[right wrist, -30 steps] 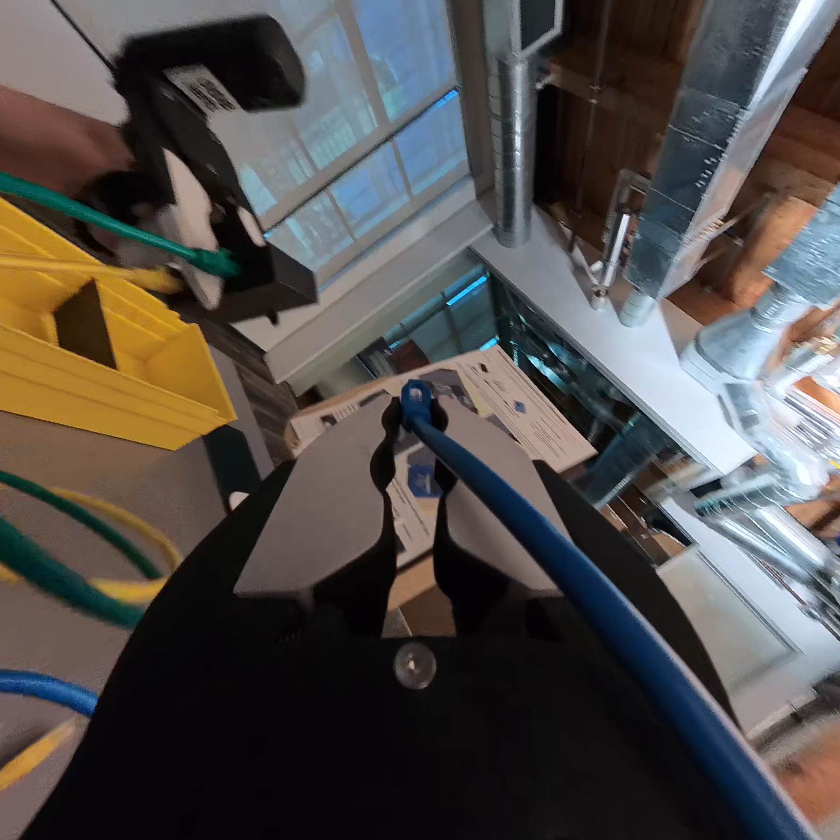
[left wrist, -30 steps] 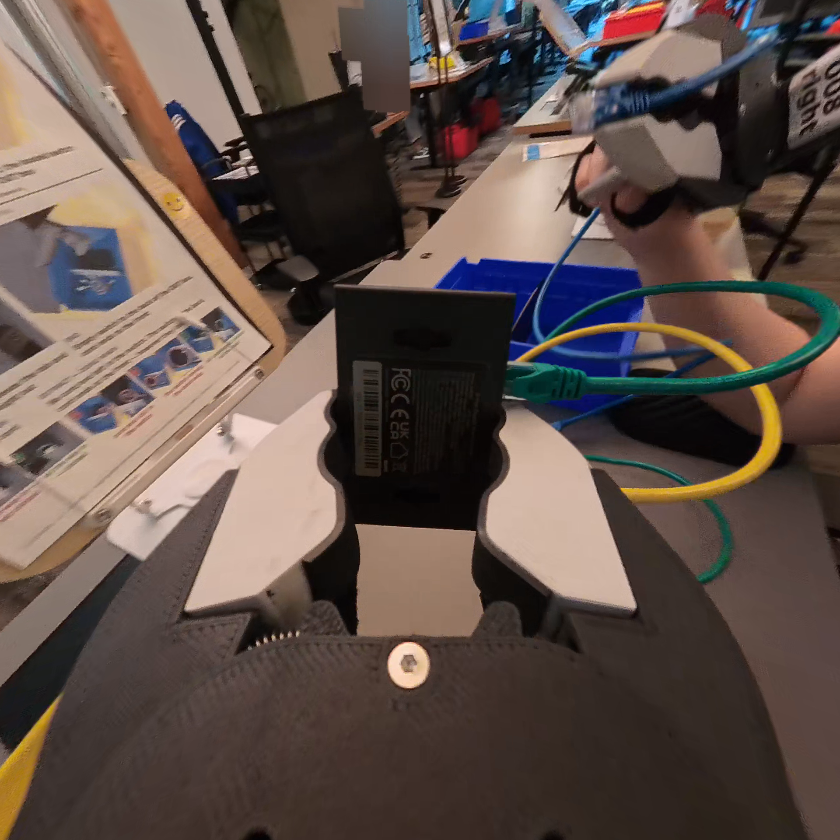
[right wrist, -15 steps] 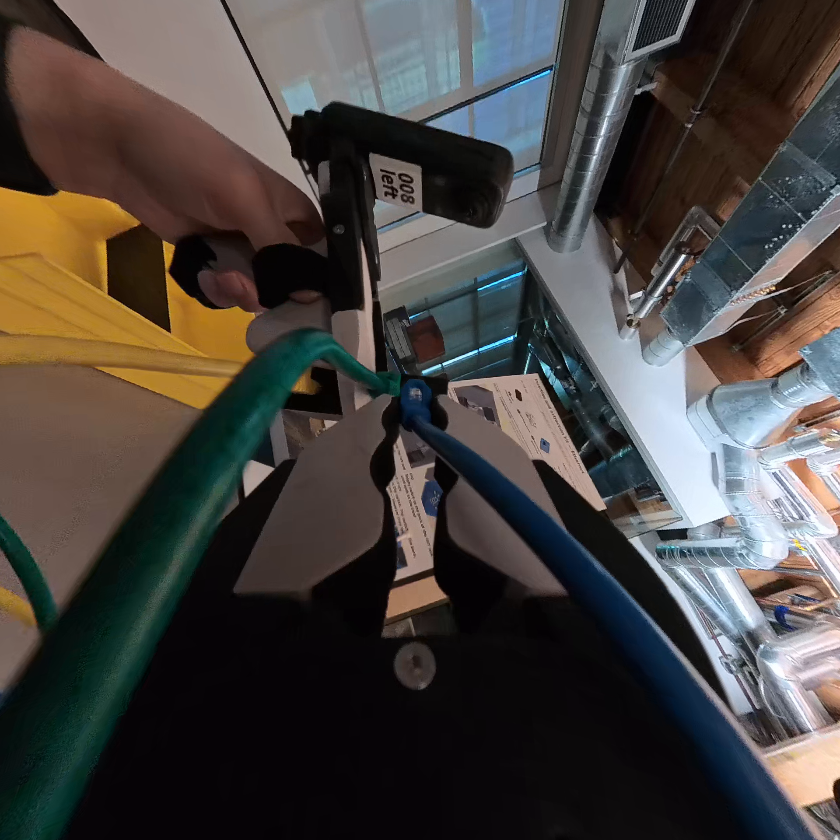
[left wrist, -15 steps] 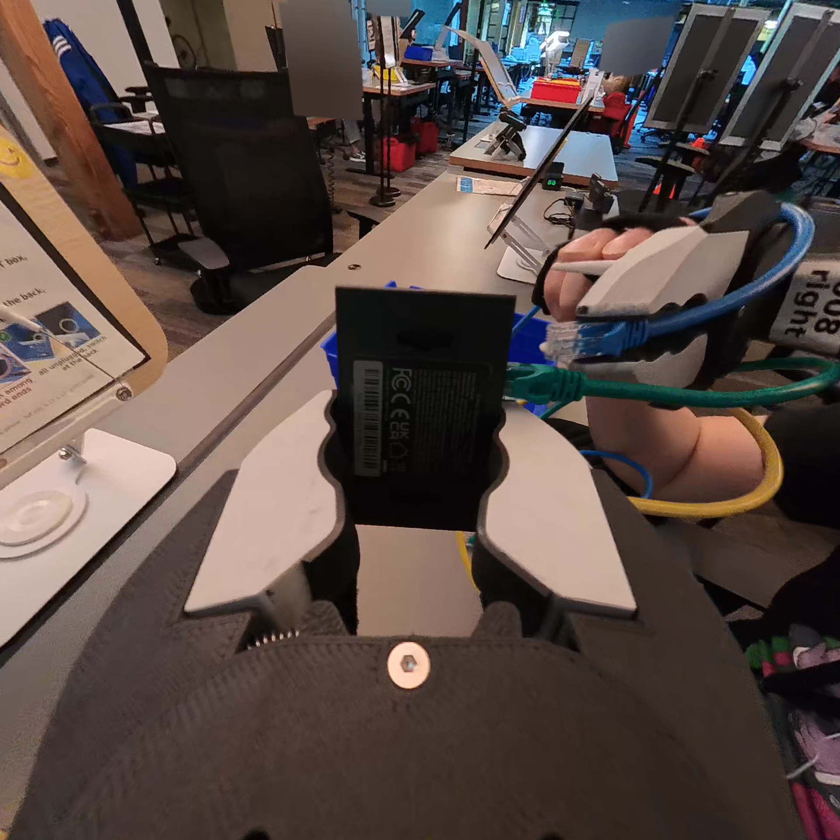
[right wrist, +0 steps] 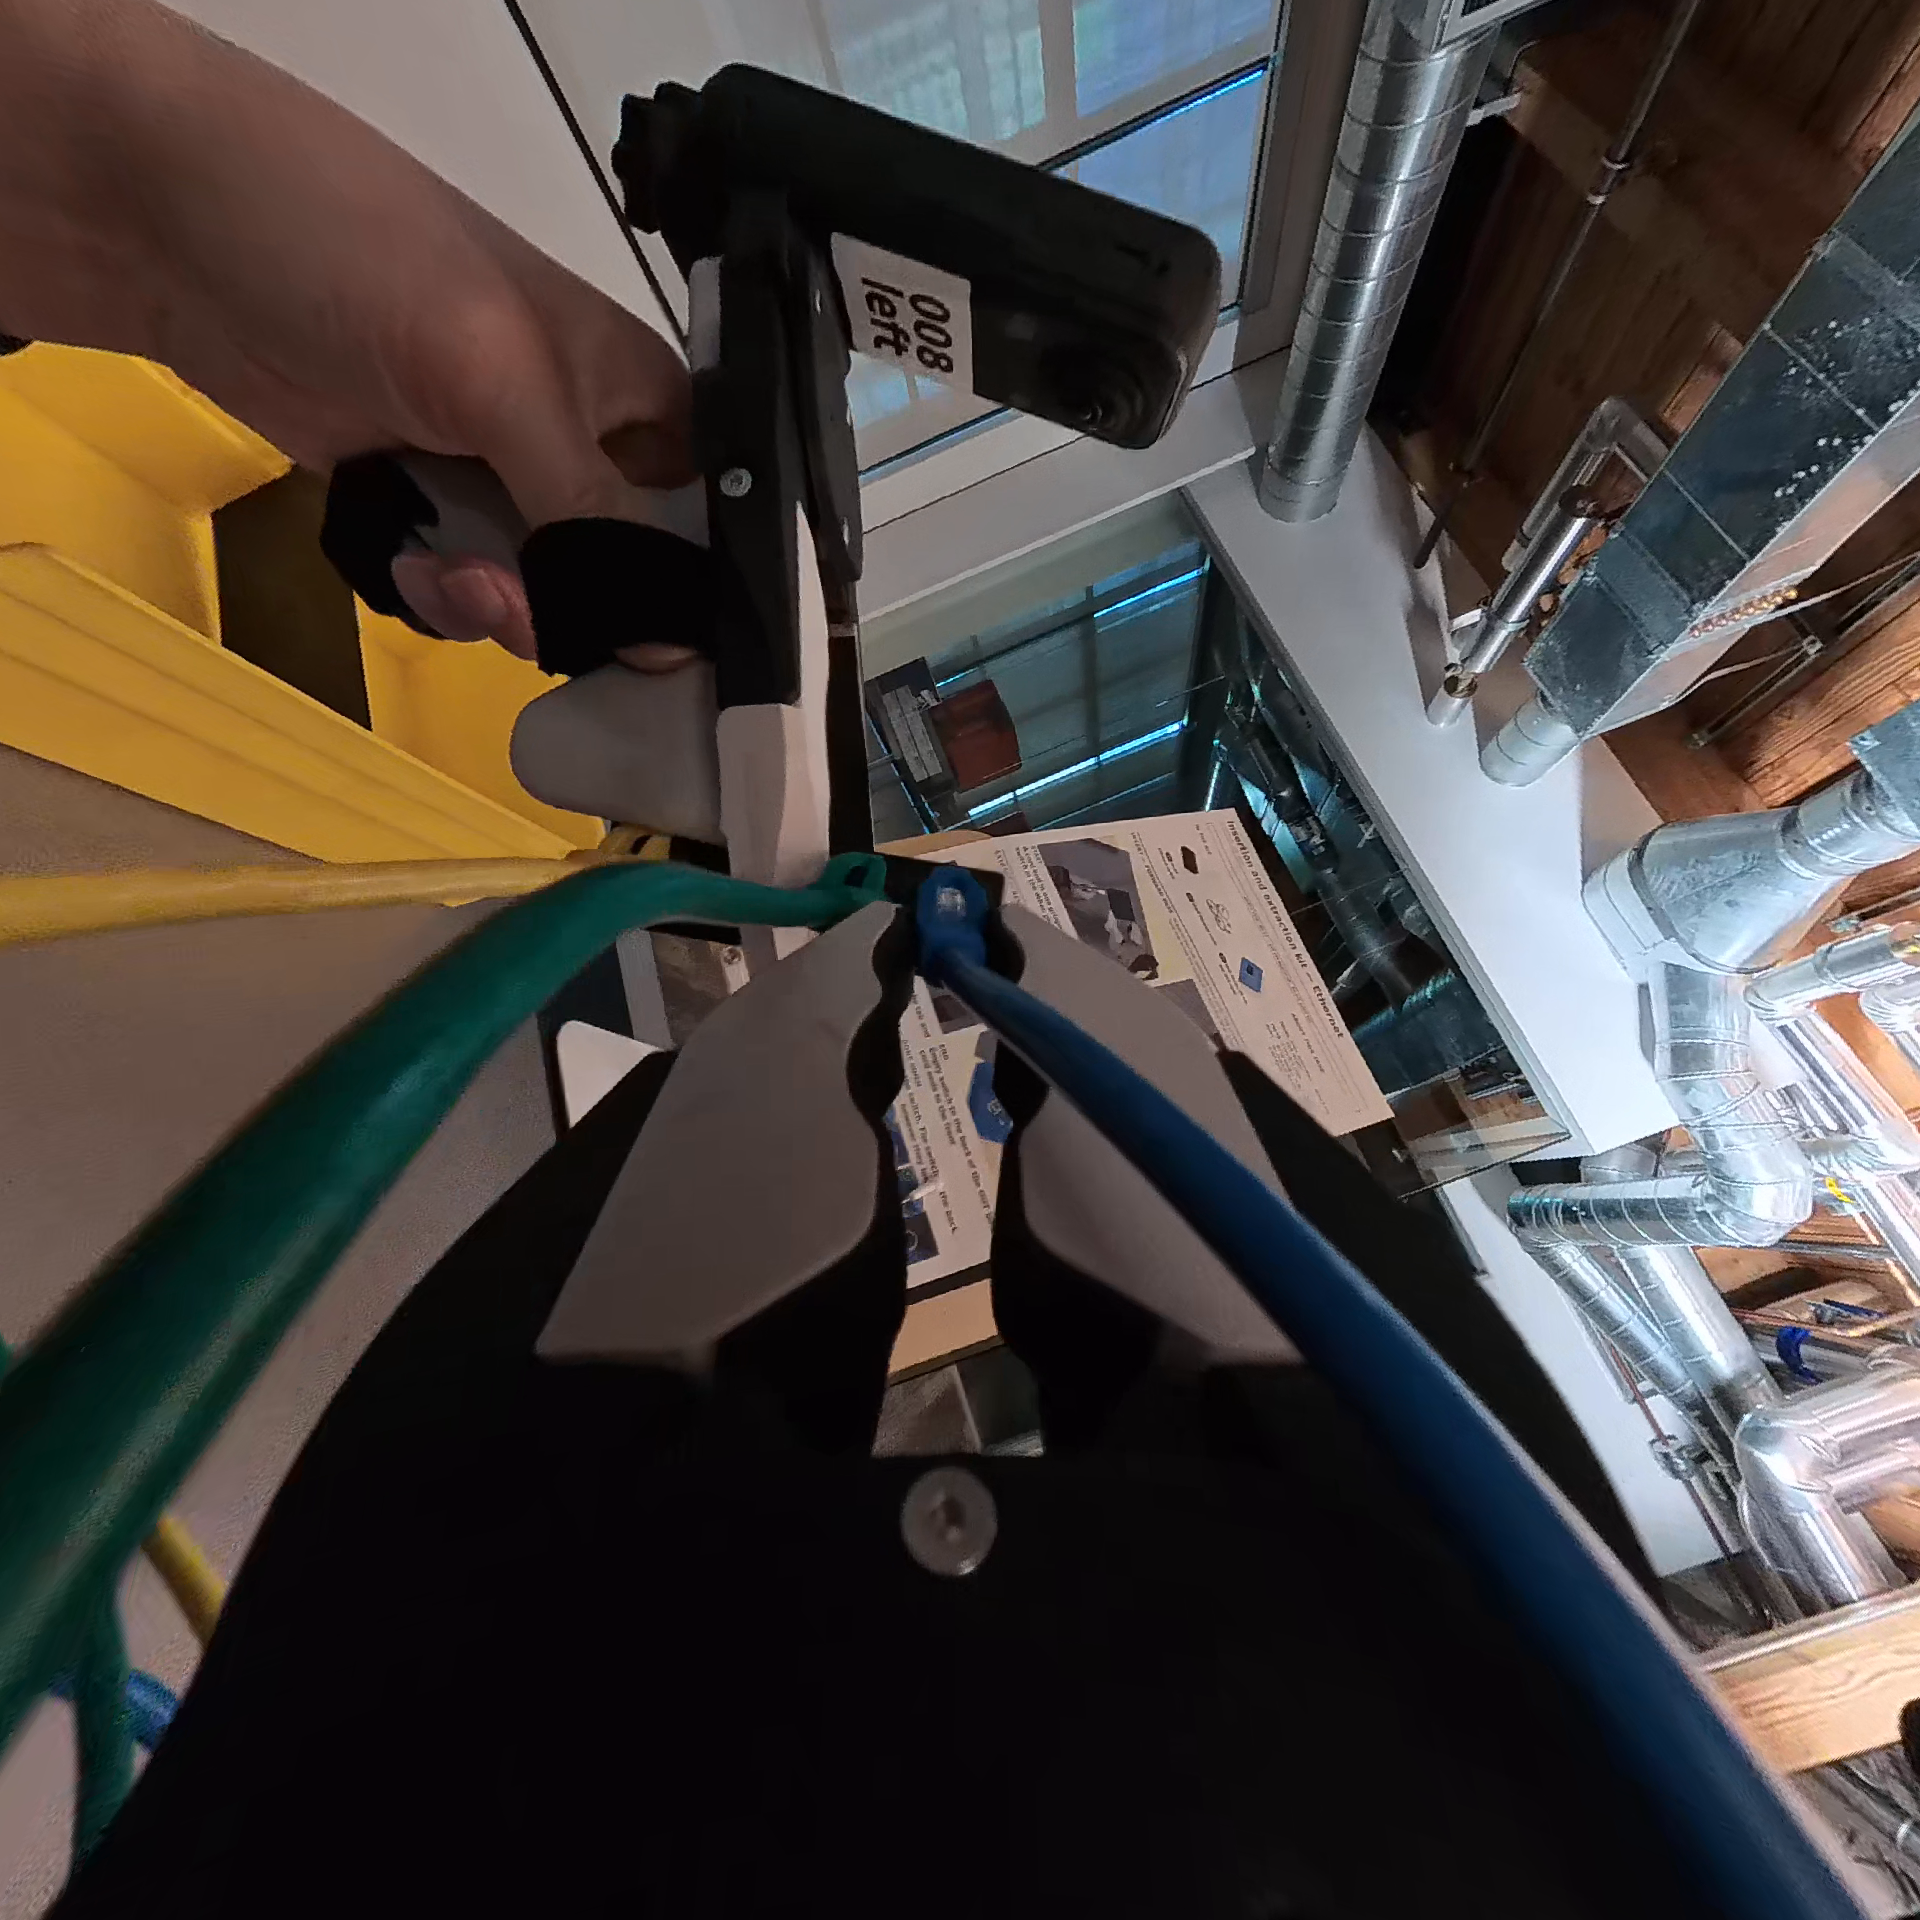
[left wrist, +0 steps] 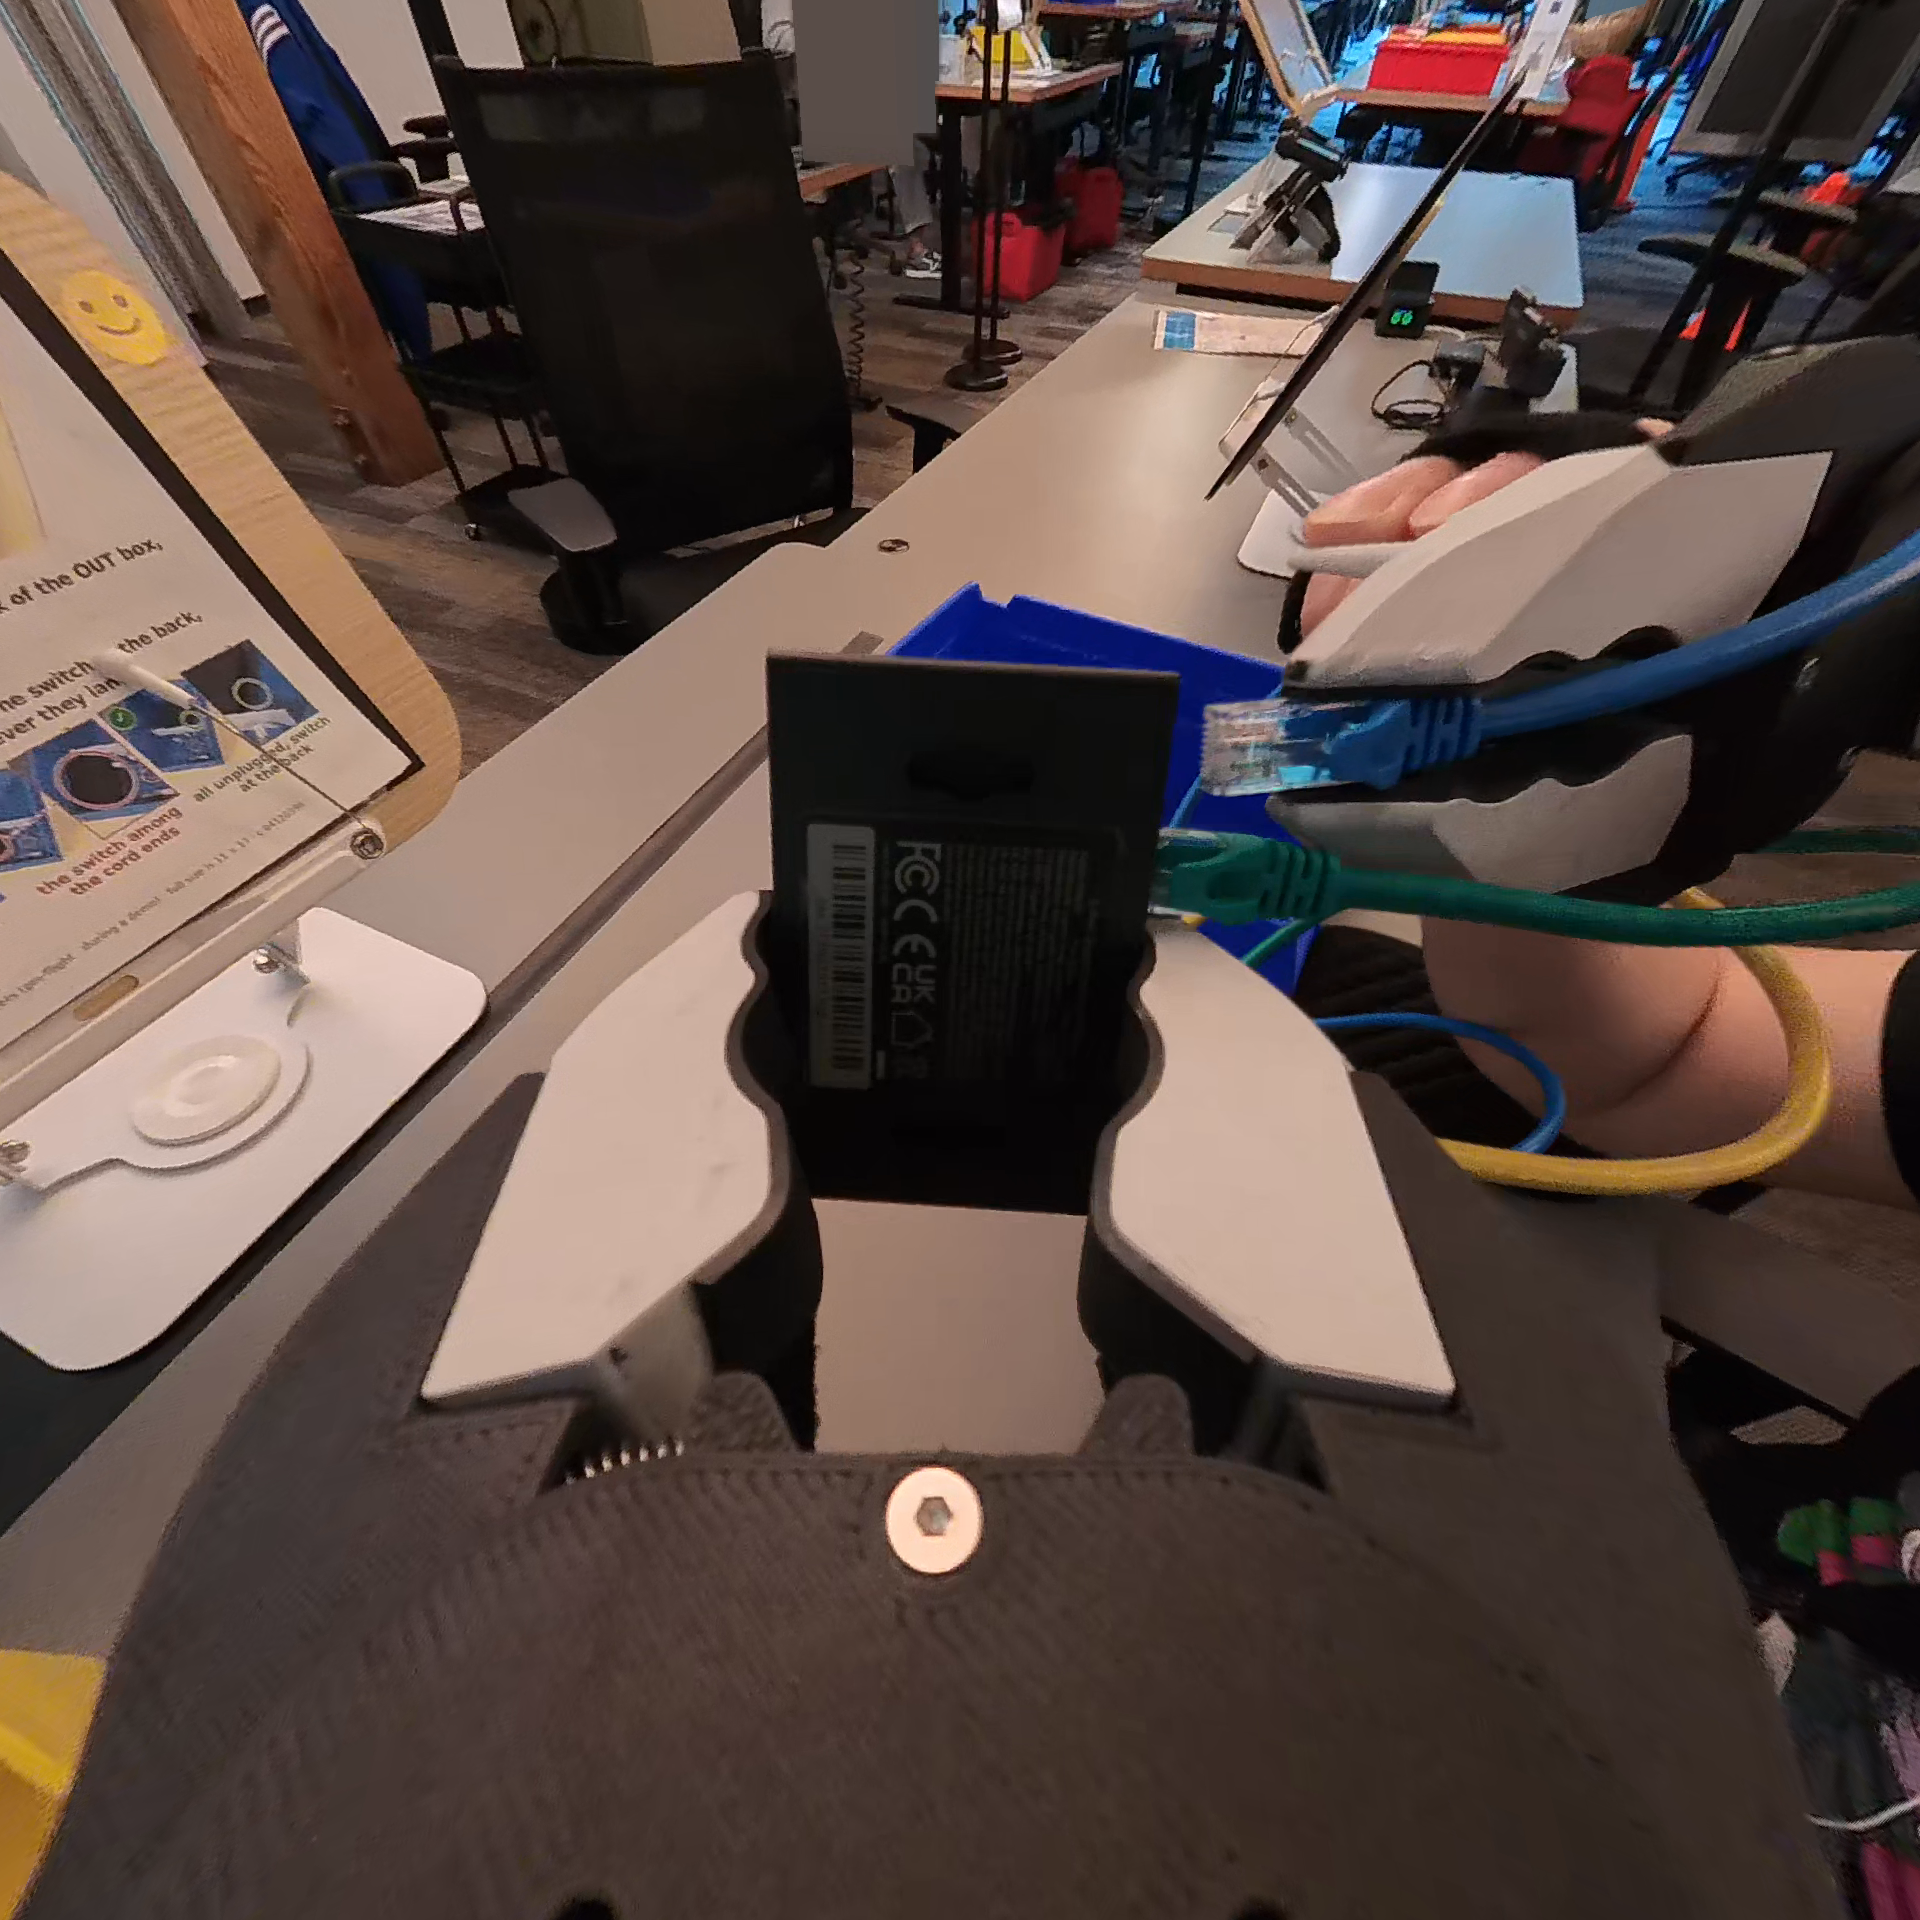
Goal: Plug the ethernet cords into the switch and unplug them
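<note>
Switch (left wrist: 977,914), a flat black plastic box with a barcode sticker on the face turned to the camera, stands upright in the left gripper (left wrist: 940,1023), whose two grey fingers are pressed against its lower side edges. Its port edge faces the person's right. Low on that edge, just above the right-hand finger, the green ethernet cord (left wrist: 1455,894) is already seated by its moulded green plug, and a yellow cord (left wrist: 1766,1122) loops below it; where the yellow one ends cannot be made out from this side.

Just beside the switch, a little higher than the green plug, the right gripper (left wrist: 1340,743) is clamped on the blue ethernet cord (left wrist: 1382,743) right behind its clear connector. The connector's long axis lies level and points straight at the port edge, with a small gap between its tip and the black case. In the right wrist view the blue boot (right wrist: 951,914) sits pinched at the fingertips, next to the green plug.

Judging from this, the blue plug needs a short straight push leftward along its own axis into a free port above the green one, the left gripper bracing the box.

Behind them lies a blue plastic bin (left wrist: 1070,644) on the grey table (left wrist: 1039,468).
</note>
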The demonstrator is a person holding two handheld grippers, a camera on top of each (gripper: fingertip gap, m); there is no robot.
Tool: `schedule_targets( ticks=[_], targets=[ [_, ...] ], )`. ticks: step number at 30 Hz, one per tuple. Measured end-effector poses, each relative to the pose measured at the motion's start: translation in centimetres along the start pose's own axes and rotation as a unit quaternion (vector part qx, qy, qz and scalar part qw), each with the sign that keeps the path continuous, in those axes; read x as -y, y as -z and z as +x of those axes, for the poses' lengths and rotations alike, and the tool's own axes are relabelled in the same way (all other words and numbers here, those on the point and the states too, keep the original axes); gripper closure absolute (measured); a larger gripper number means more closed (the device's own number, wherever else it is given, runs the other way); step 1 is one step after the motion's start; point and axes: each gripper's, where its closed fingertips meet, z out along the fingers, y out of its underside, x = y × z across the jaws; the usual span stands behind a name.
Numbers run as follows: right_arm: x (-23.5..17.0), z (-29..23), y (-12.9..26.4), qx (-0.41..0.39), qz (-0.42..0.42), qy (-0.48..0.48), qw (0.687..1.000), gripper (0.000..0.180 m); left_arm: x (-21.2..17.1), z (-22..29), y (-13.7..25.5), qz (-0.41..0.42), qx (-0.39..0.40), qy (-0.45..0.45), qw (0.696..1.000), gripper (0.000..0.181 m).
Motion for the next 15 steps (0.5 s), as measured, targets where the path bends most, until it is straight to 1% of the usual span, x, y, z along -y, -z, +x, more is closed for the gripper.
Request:
schedule_targets(
  ticks=[6, 11, 15],
  targets=[
    [-0.8, -0.6, -0.2, 0.028, -0.021, -0.012, 0.999, 0.166, -0.6, 0.0, -0.3, -0.02, 0.008, -0.008, 1.0, 0.12],
    [-1.4, -0.8, 0.0, 0.048, -0.038, -0.021, 0.998, 0.166, -1.1, 0.2, -0.9, -0.032, -0.012, 0.032, 0.999, 0.12],
    [-2.8, -1.4, -0.1, 0.089, -0.071, -0.077, 0.991, 0.166, -2.2, 0.0, -1.9, -0.052, -0.023, 0.077, 0.995, 0.121]
  ],
)
